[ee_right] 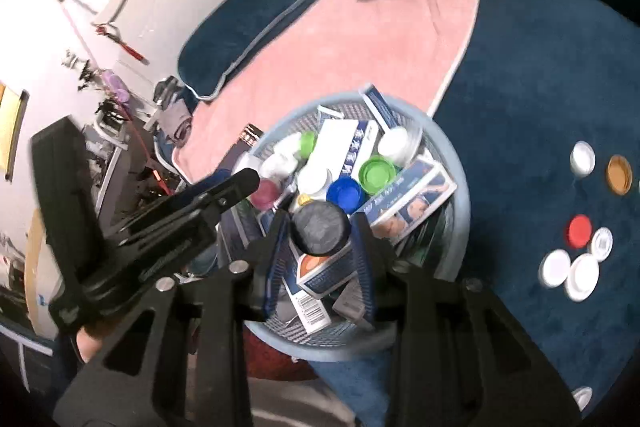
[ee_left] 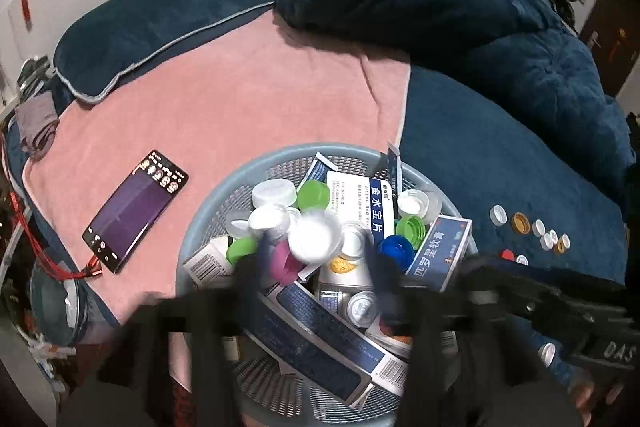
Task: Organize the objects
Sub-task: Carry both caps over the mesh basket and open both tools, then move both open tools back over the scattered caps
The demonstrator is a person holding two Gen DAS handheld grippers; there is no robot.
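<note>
The right gripper (ee_right: 320, 227) hung over the near half of the pale blue mesh basket (ee_right: 460, 187), its blue-padded fingers (ee_right: 362, 255) bracketing a dark round cap (ee_right: 319, 230), though whether they pinched it or had let go I could not tell. The left gripper (ee_left: 316, 259) hovered over the same basket with its jaws spread, a blurred white cap (ee_left: 314, 239) between them, seemingly free of the pads. The next pickings, the loose bottle caps (ee_right: 576, 259), lay on the navy blanket (ee_right: 520, 87) toward its right edge, nearer the right gripper, well apart from the basket
</note>
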